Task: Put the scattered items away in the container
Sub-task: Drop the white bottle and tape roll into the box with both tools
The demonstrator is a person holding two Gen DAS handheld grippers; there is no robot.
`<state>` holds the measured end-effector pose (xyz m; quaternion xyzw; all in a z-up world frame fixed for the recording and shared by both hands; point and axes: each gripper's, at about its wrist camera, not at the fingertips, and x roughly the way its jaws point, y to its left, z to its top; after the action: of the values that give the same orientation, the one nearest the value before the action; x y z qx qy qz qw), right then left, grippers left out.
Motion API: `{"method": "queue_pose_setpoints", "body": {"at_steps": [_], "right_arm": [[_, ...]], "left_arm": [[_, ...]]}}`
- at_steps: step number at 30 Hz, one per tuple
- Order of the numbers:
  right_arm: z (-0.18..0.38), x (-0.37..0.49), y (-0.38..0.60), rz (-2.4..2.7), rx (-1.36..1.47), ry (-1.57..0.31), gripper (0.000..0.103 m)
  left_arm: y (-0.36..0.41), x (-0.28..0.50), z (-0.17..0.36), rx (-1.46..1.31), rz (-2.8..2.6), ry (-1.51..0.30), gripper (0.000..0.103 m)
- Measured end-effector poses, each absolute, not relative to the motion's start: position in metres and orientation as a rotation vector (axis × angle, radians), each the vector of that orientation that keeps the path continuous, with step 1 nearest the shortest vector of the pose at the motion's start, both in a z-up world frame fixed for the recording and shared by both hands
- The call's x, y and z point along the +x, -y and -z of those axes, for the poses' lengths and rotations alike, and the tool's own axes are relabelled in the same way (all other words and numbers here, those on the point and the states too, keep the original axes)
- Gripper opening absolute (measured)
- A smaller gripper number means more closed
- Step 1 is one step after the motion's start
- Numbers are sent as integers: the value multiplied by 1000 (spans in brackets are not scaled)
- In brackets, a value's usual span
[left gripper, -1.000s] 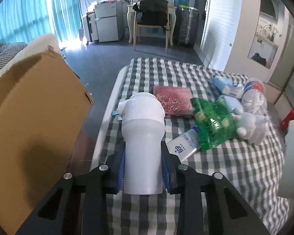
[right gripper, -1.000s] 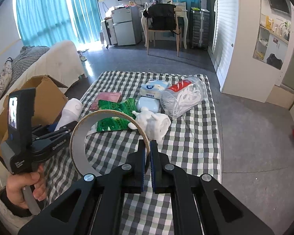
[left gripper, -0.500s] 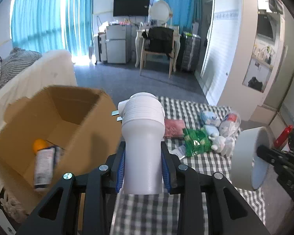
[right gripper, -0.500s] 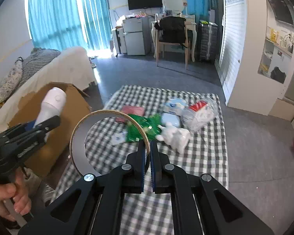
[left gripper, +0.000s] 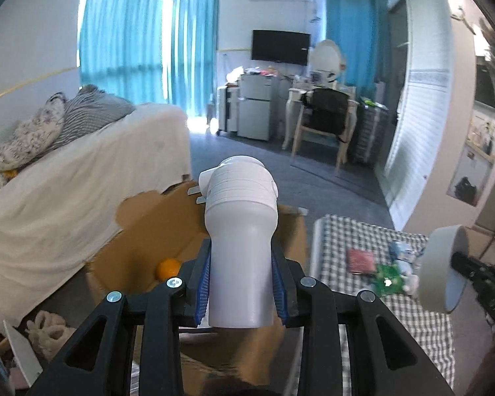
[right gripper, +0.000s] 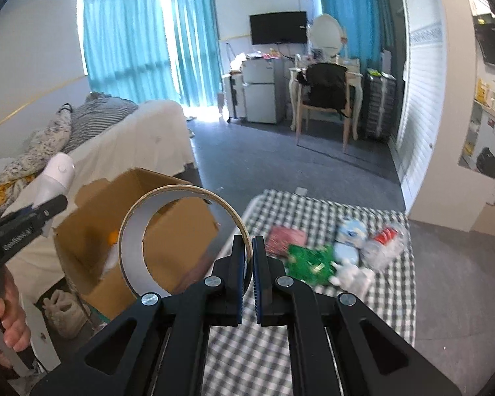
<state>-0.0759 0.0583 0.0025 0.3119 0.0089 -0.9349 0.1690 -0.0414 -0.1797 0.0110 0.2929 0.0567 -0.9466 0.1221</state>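
My left gripper [left gripper: 241,283] is shut on a white plastic bottle [left gripper: 241,231], held in the air above the open cardboard box [left gripper: 168,227]. An orange ball [left gripper: 167,268] lies inside the box. My right gripper [right gripper: 250,264] is shut on the rim of a large roll of tape [right gripper: 181,241], raised to the right of the box [right gripper: 92,231]; the same roll [left gripper: 442,270] shows at the right edge of the left wrist view. On the checked cloth [right gripper: 313,211] lie a red packet [right gripper: 286,236], a green packet [right gripper: 308,259], a white plush toy [right gripper: 351,275] and a clear bag [right gripper: 384,247].
A bed with a white cover [left gripper: 66,191] stands just left of the box. White slippers [right gripper: 66,310] lie on the floor under the box's near corner. A hand [right gripper: 6,316] holds the left gripper's handle. A chair [left gripper: 323,125] and fridge stand at the far wall.
Both grippers have risen and swung left from over the cloth toward the box. The bottle now hangs over the box opening, and the cloth's items have slid to the lower right.
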Motion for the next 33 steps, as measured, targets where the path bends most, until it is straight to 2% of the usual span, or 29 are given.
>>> {"method": "queue_pose_setpoints", "body": {"at_steps": [17,19,21,22,25,29,33], "right_arm": [[15,-103,-4,2590,941,-112,4],[20,-109,2,2578,949,-123,4],[23,-113,10,2563,951,-135,4],[24,-115,14,2557,951,-143,4],[28,-125,33,2520,949,-173,4],[35,-138,72,2451,939,-243,4],[53,-149,121,2361,958,-326,4]], "left_arm": [[225,-67,50,1012,2666,-180,33],[227,-68,50,1002,2659,-170,40],[229,-66,47,982,2663,-160,59],[229,-65,45,969,2664,-155,62],[235,-57,40,940,2653,-148,64],[249,-42,32,898,2627,-183,76],[263,-26,24,870,2590,-216,77]]}}
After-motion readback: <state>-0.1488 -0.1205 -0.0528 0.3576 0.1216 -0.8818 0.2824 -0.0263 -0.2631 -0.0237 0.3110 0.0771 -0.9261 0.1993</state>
